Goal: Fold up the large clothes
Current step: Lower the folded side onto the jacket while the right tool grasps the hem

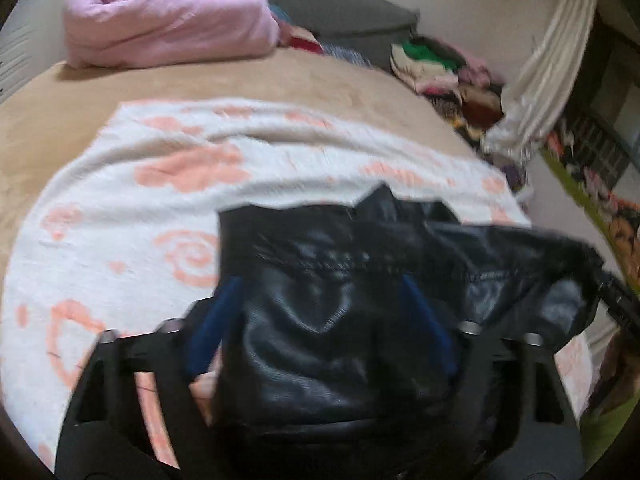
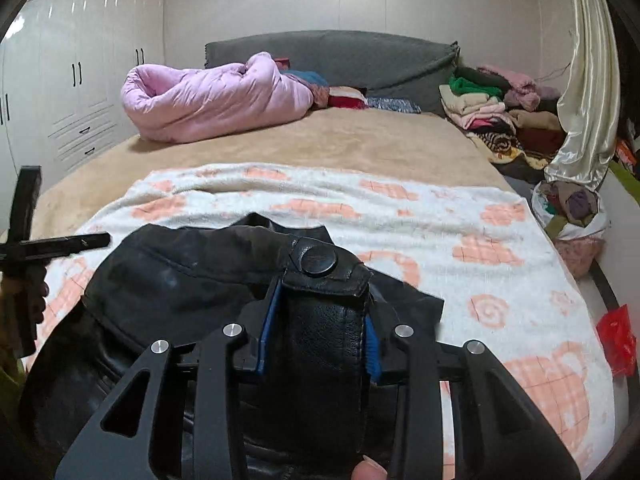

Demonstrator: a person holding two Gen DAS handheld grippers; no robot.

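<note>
Item: black leather garment, held at two points over a bed.

Right gripper (image 2: 318, 332), lower centre of its frame, pinches a tabbed edge of the leather garment (image 2: 192, 276) between blue pads (image 2: 266, 328), just under a round black snap button (image 2: 319, 261). Left gripper (image 1: 320, 316), lower centre of its blurred frame, appears pressed onto a bunched fold of the same garment (image 1: 320, 320), though blur leaves the pad contact uncertain. Garment hangs low over a white blanket with pink motifs (image 2: 460, 240), which lies on a tan bedspread (image 2: 340, 140). Upper left: rolled pink quilt (image 2: 208, 96). Upper right: stacked clothes (image 2: 492, 116). Handling, judged: heavy, thick, smooth-surfaced, slow to crease; likely to slide in the pads. Best taken at stitched hems or the snap tab, where layers give purchase.
</note>
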